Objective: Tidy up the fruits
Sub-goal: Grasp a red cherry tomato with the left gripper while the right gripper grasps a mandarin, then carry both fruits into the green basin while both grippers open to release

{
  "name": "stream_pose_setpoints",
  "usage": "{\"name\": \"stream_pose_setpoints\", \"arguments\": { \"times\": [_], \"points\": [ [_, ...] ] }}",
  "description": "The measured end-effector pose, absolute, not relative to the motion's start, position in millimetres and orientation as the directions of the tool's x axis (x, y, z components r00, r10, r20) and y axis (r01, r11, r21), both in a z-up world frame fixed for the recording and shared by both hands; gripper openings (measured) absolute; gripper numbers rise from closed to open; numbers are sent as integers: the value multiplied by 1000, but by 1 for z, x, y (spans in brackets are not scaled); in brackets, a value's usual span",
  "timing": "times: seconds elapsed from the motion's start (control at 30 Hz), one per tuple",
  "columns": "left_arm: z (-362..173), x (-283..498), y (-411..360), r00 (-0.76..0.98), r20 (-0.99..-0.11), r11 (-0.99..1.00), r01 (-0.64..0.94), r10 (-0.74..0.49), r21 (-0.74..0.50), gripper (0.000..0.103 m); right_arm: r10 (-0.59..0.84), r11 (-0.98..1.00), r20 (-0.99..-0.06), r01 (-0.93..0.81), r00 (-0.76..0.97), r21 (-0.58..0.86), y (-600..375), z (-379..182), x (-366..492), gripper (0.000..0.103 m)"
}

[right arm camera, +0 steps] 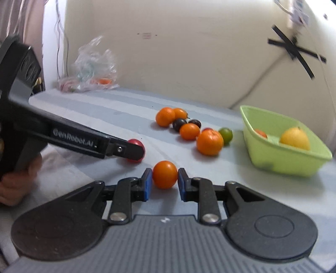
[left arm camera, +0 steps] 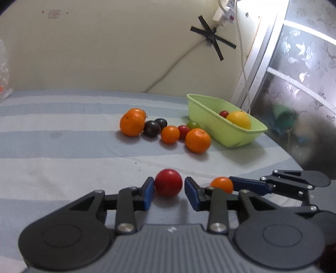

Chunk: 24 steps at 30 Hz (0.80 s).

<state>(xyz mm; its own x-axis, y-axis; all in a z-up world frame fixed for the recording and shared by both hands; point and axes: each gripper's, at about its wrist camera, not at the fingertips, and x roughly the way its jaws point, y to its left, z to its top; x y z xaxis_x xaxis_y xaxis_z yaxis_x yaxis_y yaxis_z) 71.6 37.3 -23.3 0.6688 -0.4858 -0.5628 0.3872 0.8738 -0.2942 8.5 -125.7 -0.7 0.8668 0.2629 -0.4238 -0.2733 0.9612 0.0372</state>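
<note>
I am working over a striped sheet (left arm camera: 63, 147) by a cream wall (left arm camera: 105, 52); my left gripper (left arm camera: 169, 189) is pinching a red fruit (left arm camera: 168, 182), my right gripper (right arm camera: 164, 180) an orange fruit (right arm camera: 164, 174), both at twelve o'clock.

A striped blue-grey bed (left arm camera: 63, 147) carries a cluster of loose fruit (left arm camera: 168, 130), a green basket (left arm camera: 212, 126) near its far right corner, and a plastic bag (right arm camera: 94, 67) far left.

Setting: cream wall (left arm camera: 105, 52) behind a surface covered in a blue-and-white striped cloth (left arm camera: 63, 147).
Ahead and right of the tool: black tape cross (left arm camera: 212, 37), white power strip (left arm camera: 222, 14) with hanging cord; a bright patterned glass panel (left arm camera: 304, 63) in a metal frame.
</note>
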Motion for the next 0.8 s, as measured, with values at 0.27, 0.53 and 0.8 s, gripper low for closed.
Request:
{"name": "stream_pose_setpoints", "arguments": {
  "times": [0.27,0.53,0.8],
  "points": [
    [-22,75,20,697,-580,904,373,-422,-209,30,276,957,-448,-284,850,51,-117,-12,26,29],
    [-3,93,13,670,-557,871,398,-490,-288,30,257,966,-384,-233,887,108,-139,-5,21,28],
    [43,167,-55,643,-503,811,518,-578,-271,30,93,990,-270,-60,958,128,-200,18,29,29]
  ]
}}
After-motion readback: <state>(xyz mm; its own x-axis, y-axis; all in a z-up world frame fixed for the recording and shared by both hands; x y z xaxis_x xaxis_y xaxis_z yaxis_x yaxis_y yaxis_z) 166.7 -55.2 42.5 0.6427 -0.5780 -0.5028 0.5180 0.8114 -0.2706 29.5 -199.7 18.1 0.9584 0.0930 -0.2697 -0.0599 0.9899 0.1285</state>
